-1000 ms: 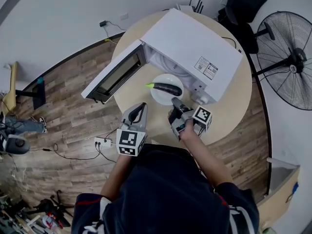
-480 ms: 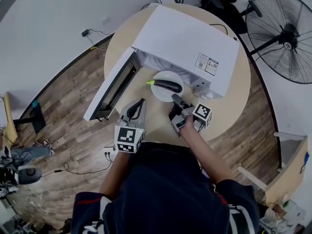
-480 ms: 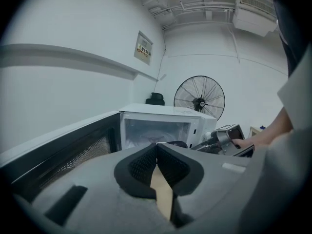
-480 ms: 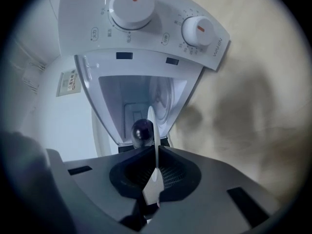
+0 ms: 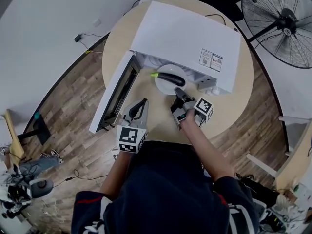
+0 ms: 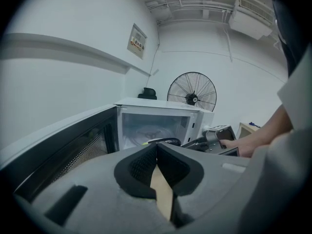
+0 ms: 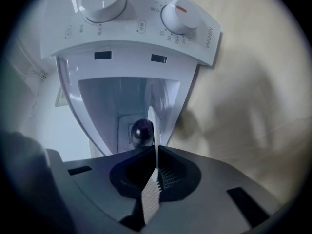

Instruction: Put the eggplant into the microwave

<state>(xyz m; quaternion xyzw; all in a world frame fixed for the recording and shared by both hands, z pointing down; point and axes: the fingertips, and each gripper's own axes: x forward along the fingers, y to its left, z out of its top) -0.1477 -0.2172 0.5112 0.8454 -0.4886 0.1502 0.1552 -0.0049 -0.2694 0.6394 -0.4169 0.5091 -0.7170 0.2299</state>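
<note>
Head view, left to right: the door (image 5: 114, 94) of the microwave (image 5: 190, 33) stands swung open, and the left gripper (image 5: 143, 103) hangs over the bench (image 5: 229, 106) in front of it, its fingers closed together on nothing. The eggplant (image 5: 170, 78) lies lengthwise across a white plate (image 5: 163, 85) at the mouth of the cavity, its green stem end pointing left. The right gripper (image 5: 179, 92) has its fingers pinched narrow on the near rim of the plate, which its own view shows edge-on (image 7: 152, 126) with the dark eggplant end (image 7: 142, 130) just beyond. The eggplant looks glossy, smooth and rounded, so it would likely slip or roll if pinched directly. It is probably light but bruisable. Carrying it on the stiff plate by the rim seems the safer hold, though a one-sided rim grip may let the plate tip.
</note>
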